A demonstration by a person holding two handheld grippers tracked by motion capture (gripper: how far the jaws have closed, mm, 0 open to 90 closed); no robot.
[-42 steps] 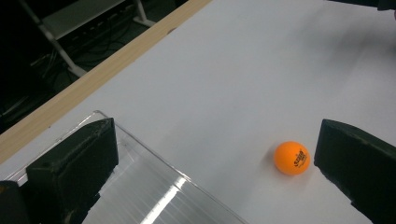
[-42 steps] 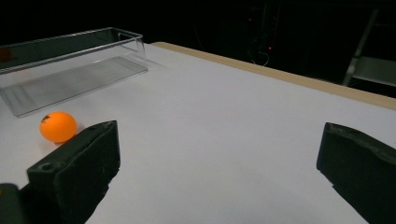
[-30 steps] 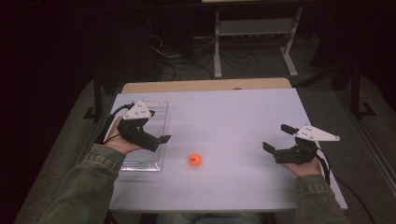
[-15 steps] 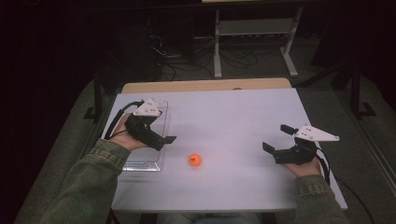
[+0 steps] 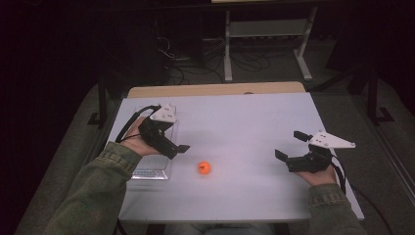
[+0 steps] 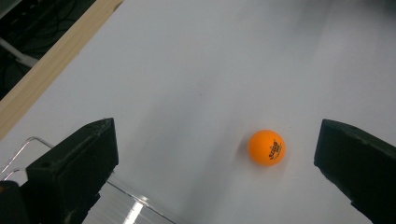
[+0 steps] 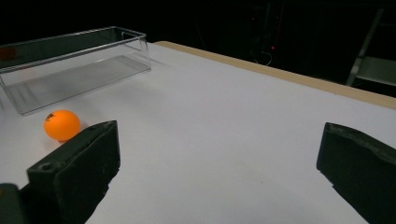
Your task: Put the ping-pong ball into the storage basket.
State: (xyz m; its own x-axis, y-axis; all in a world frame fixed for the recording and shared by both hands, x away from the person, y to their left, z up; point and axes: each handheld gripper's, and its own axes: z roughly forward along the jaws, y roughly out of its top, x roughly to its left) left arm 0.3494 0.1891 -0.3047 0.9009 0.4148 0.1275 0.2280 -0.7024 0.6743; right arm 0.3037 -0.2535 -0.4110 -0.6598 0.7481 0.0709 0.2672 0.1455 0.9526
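Since 1 second ago, the left gripper [image 5: 172, 147] has swung from beside the clear plastic tray [image 5: 152, 172] to above it, its tips now reaching past the tray's inner edge toward the orange ball [image 5: 204, 167]; the right gripper [image 5: 292, 148] has kept its place near the right side of the white table [image 5: 244, 122].

Both grippers have their 2 jaws spread wide, with nothing between them. In the left gripper view the ball [image 6: 266, 147] lies on the bare table between the 2 jaws, nearer the right one and touching neither, with the tray's rim [image 6: 126, 198] at the lower left.

It is a small, smooth, bright orange sphere, matte, with a dark printed logo on its side facing the left gripper; the lettering is too small to read. The ball rests on the table just beside the tray's near corner, and in the right gripper view [image 7: 61, 124] it sits in front of the tray [image 7: 74, 70], outside it.
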